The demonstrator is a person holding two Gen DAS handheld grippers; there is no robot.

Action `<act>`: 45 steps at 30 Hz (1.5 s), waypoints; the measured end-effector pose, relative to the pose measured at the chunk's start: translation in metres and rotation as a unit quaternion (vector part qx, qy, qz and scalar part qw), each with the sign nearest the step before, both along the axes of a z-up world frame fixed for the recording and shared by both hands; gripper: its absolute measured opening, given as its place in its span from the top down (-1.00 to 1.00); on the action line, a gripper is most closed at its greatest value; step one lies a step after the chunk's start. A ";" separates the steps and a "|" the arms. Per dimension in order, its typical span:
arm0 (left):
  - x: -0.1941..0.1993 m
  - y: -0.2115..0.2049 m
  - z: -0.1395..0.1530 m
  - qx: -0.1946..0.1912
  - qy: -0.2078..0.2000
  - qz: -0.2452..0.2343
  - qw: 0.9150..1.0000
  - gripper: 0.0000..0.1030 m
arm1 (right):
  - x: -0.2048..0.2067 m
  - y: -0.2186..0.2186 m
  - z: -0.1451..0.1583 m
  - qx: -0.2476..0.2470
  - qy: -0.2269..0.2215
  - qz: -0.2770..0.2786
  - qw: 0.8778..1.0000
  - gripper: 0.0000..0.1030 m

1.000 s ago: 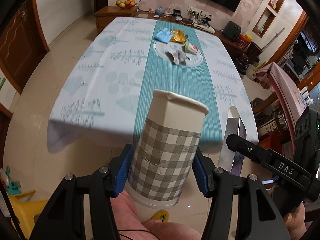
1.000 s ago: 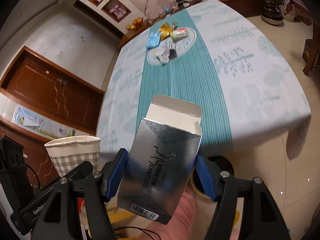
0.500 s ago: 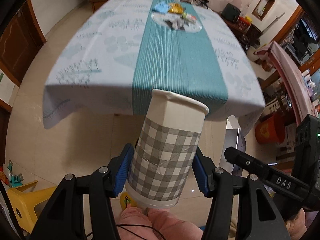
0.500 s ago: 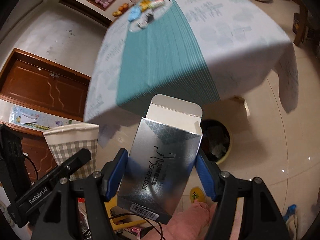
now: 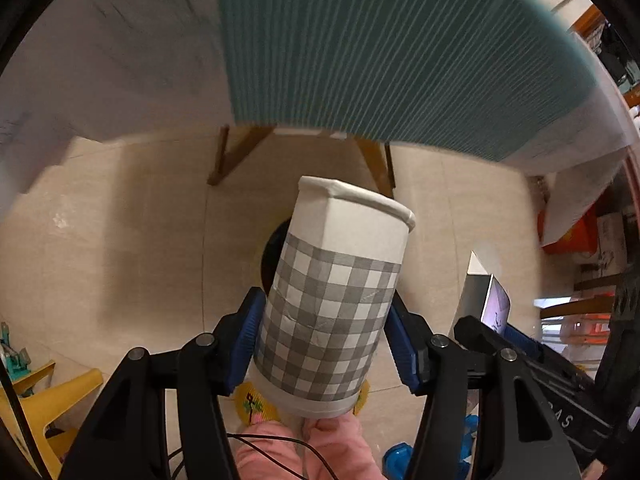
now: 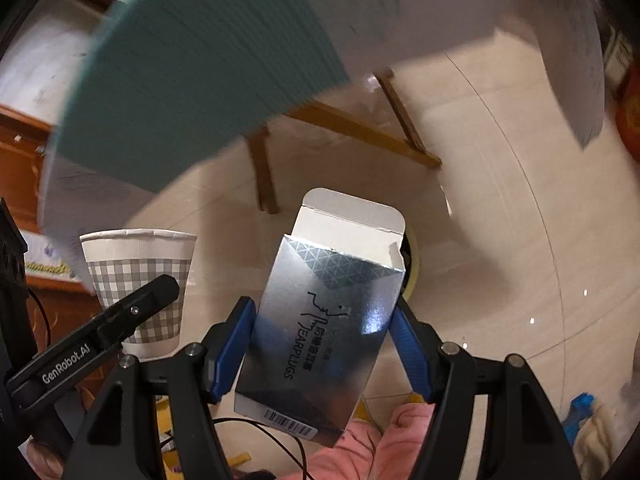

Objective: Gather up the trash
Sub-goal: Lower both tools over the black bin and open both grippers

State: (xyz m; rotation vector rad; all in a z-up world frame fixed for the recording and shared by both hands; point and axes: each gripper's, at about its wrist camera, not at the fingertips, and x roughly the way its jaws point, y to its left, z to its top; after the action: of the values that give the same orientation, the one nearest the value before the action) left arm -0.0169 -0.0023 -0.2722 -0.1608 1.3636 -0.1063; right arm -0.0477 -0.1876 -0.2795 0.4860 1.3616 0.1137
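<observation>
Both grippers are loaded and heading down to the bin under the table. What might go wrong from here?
The trash bin is mostly hidden behind the paper cup and the earplug box, so a release may miss. The grippers sit close together; the left gripper and right gripper might bump. The table legs stand near.

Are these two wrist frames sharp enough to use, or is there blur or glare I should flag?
Left wrist: the checked paper cup and left gripper are sharp, while the teal tablecloth above is motion-smeared. Right wrist: the silver earplug box in the right gripper is crisp with a bright glare patch on its foil face; the cloth and the right edge of the frame are streaked.
</observation>
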 end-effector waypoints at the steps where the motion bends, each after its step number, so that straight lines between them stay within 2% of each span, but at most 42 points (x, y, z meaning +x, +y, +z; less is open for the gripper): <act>1: 0.004 -0.002 -0.015 -0.001 0.005 -0.002 1.000 -0.12 | 0.000 -0.001 -0.014 0.000 0.005 -0.007 1.000 -0.32; 6: 0.020 -0.013 -0.070 -0.004 0.030 -0.005 1.000 -0.14 | 0.007 -0.005 -0.062 -0.003 0.020 -0.027 0.999 -0.32; 11: 0.025 -0.016 -0.100 -0.001 0.046 -0.009 0.999 -0.21 | 0.016 -0.006 -0.086 -0.005 0.025 -0.039 0.999 -0.33; 13: 0.024 -0.015 -0.108 0.003 0.056 -0.008 0.998 -0.69 | 0.020 -0.005 -0.091 -0.005 0.026 -0.040 0.999 -0.33; 19: 0.028 -0.001 -0.116 0.014 0.058 0.003 0.998 -0.81 | 0.024 0.004 -0.086 -0.011 0.024 -0.032 0.999 -0.34; 30: 0.025 0.049 -0.103 0.025 0.038 0.056 0.997 -0.82 | 0.037 0.030 -0.089 -0.005 0.026 -0.002 1.000 -0.40; 35: 0.020 0.068 -0.092 0.028 0.034 0.073 0.996 -0.82 | 0.045 0.045 -0.092 0.007 0.044 0.010 0.999 -0.41; 40: 0.011 0.076 -0.075 0.026 0.031 0.086 0.995 -0.82 | 0.048 0.053 -0.077 -0.002 0.032 0.018 0.999 -0.41; 45: 0.004 0.079 -0.036 0.017 0.024 0.092 0.995 -0.82 | 0.043 0.054 -0.048 0.001 0.029 0.018 0.999 -0.41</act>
State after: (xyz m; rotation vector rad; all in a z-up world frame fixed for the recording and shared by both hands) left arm -0.0133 0.0771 -0.3082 -0.2618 1.3907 0.0760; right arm -0.0050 -0.1341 -0.3273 0.4703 1.4284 0.1316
